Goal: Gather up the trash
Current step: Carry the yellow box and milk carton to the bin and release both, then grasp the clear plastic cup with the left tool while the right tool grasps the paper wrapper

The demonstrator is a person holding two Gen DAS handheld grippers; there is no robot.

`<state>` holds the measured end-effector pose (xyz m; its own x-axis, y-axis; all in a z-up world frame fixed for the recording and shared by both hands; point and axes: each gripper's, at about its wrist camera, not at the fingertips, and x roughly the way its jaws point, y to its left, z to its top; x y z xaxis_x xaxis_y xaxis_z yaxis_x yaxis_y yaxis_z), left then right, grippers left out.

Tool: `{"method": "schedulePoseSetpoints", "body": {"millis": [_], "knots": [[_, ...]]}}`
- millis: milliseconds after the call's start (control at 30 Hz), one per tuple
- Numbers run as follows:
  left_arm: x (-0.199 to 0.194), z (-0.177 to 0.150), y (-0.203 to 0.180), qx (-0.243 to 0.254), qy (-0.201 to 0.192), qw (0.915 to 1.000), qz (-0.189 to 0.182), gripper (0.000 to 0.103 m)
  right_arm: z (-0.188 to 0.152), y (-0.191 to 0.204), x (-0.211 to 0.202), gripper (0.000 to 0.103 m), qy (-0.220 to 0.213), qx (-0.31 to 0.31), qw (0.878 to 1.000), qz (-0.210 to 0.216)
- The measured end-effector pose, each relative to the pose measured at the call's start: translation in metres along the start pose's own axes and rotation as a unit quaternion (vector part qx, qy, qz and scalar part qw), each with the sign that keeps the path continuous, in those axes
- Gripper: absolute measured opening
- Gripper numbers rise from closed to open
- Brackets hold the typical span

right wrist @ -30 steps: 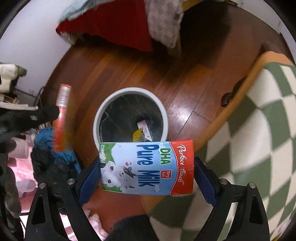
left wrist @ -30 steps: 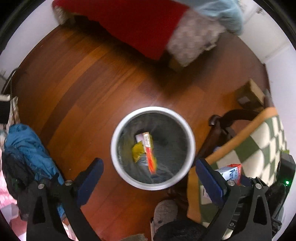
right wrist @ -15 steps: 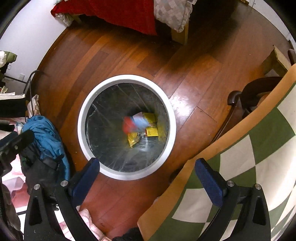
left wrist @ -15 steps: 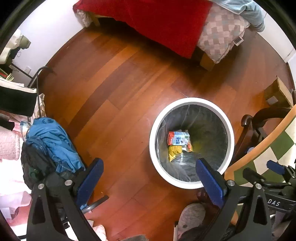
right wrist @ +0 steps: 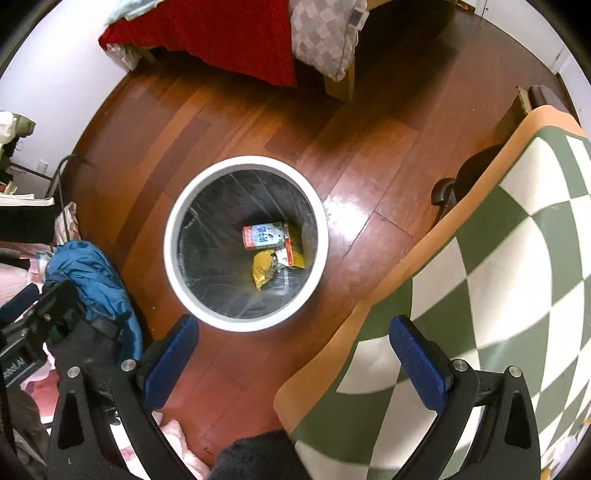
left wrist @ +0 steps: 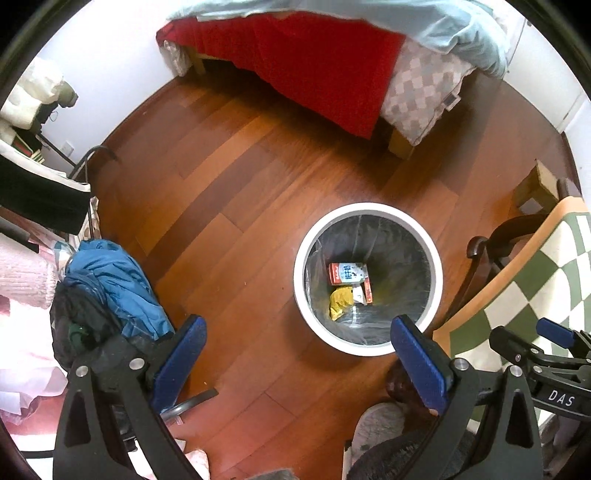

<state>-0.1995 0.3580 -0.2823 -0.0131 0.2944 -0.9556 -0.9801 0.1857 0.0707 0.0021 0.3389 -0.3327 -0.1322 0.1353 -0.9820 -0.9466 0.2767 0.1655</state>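
A white-rimmed trash bin (left wrist: 369,211) (right wrist: 245,161) with a dark liner stands on the wooden floor. Inside lie a milk carton (left wrist: 347,273) (right wrist: 264,235), a yellow wrapper (left wrist: 340,301) (right wrist: 263,269) and a red-orange packet (left wrist: 366,291) (right wrist: 294,254). My left gripper (left wrist: 295,350) is open and empty, above the floor to the bin's near left. My right gripper (right wrist: 293,349) is open and empty, above the bin's near edge and the rug's border. The right gripper also shows in the left wrist view (left wrist: 543,343).
A bed with a red blanket (left wrist: 314,55) (right wrist: 229,33) stands at the back. A green-and-white checked rug (right wrist: 480,277) (left wrist: 535,288) lies on the right. Blue clothes (left wrist: 114,284) (right wrist: 88,273) are piled on the left. A dark chair leg (left wrist: 484,251) stands beside the bin.
The milk carton has left my right gripper and now lies in the bin; the red-orange packet dropped in too. Both grippers have risen and pulled back from the bin.
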Motion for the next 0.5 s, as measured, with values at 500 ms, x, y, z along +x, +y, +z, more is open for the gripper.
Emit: {"method": "schedulePoseSetpoints", "body": {"millis": [500], "knots": [[-0.096, -0.023, 0.002, 0.012, -0.080, 0.9967, -0.010, 0.102, -0.046, 0.012, -0.106, 0.103, -0.069, -0.018, 0.997, 0.028]]}}
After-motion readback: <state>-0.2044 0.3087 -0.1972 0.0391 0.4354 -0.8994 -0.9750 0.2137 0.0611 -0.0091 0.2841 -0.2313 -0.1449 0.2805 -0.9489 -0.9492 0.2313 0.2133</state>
